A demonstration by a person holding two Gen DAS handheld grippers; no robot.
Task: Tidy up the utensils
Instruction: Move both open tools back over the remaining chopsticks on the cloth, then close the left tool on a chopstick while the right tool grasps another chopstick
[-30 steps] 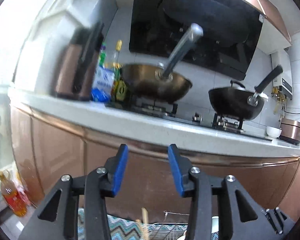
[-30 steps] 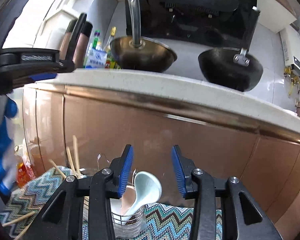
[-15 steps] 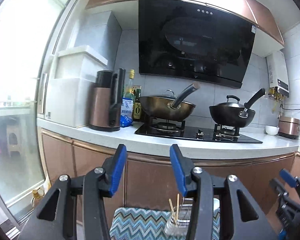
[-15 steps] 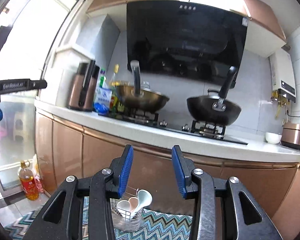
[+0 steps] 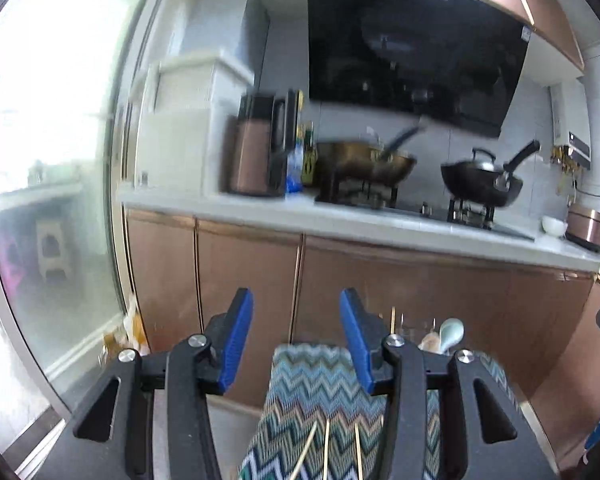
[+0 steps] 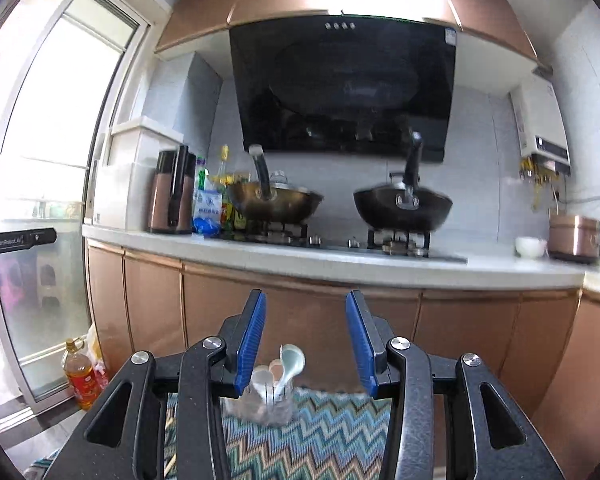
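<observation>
1. Two claws fill the foreground, each with blue pads spread apart and nothing between them: the left claw [image 5: 296, 336] and the right claw [image 6: 306, 338] are both released. The right one's jaws have just been opening a little, with nothing in them.
2. Under them lies a zigzag-patterned cloth [image 5: 320, 392] in blue, green and white, covering the bench.
3. Three thin chopsticks [image 5: 326, 450] lie loose on the near part of the cloth, between the left claw's arms.
4. At the far end of the cloth stands a clear holder [image 6: 266, 402] with several pale spoons [image 6: 290, 360] upright in it; in the right wrist view it sits just left of centre between the claw's fingers.
5. On the floor to the left, by a glass door, stands a bottle of amber oil [image 6: 80, 376].
6. Beyond are copper-coloured cabinet doors [image 6: 300, 316] under a white kitchen worktop [image 6: 340, 266].
7. On the stove sit a brass-coloured wok [image 6: 274, 202] and a black wok [image 6: 402, 210], with a copper jug [image 6: 172, 194] and bottles to the left.
8. Above hangs a black hood [image 6: 348, 88].
</observation>
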